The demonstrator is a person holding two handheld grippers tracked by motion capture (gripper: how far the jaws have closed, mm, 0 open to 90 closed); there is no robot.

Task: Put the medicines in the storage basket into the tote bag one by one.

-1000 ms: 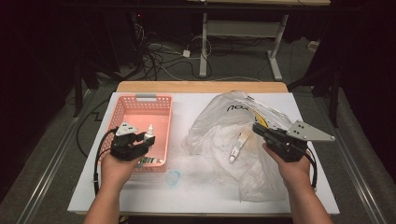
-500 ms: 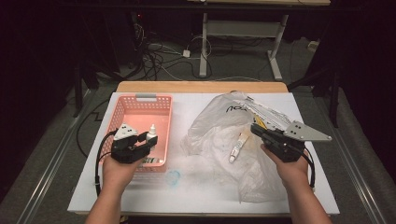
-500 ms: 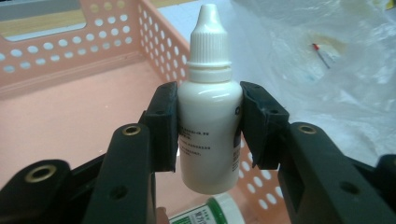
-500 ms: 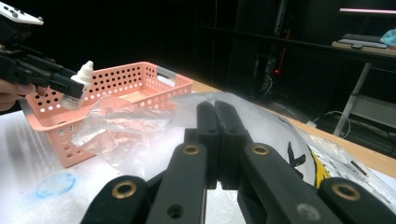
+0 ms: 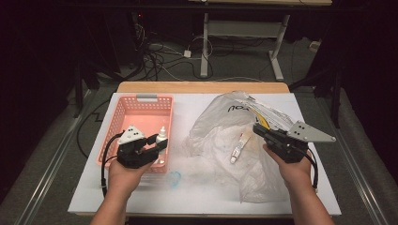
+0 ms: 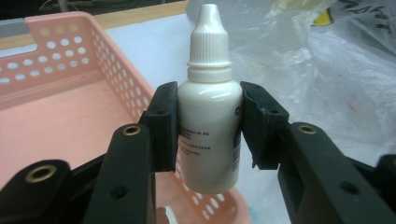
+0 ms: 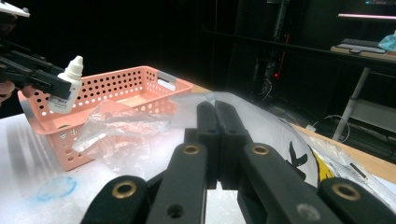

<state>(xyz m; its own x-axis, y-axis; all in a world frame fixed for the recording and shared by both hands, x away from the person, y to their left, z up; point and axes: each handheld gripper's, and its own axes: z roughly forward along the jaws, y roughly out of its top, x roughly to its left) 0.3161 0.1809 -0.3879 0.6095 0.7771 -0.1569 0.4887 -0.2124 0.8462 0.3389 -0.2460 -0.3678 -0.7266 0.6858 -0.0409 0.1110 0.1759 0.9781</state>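
The left tool (image 5: pixel 157 144) holds a small white dropper bottle (image 6: pixel 208 107) upright, its jaws pressed against the two sides of the round body, over the near right corner of the pink basket (image 5: pixel 123 123). With the basket as landmark, the bottle sits above its right wall rather than well inside it, so a release here could drop it onto the rim and send it rolling out onto the tabletop (image 5: pixel 197 199). The smooth, curved body gives the flat jaws little to bite on, and a tilt of the hand could let it slip or twist. To the right of the basket, the right tool (image 7: pixel 215 140) hovers with its jaws closed on nothing above the crumpled plastic bag (image 5: pixel 220 133), where a tube (image 5: pixel 238 146) lies; a careless descent could snag the film.
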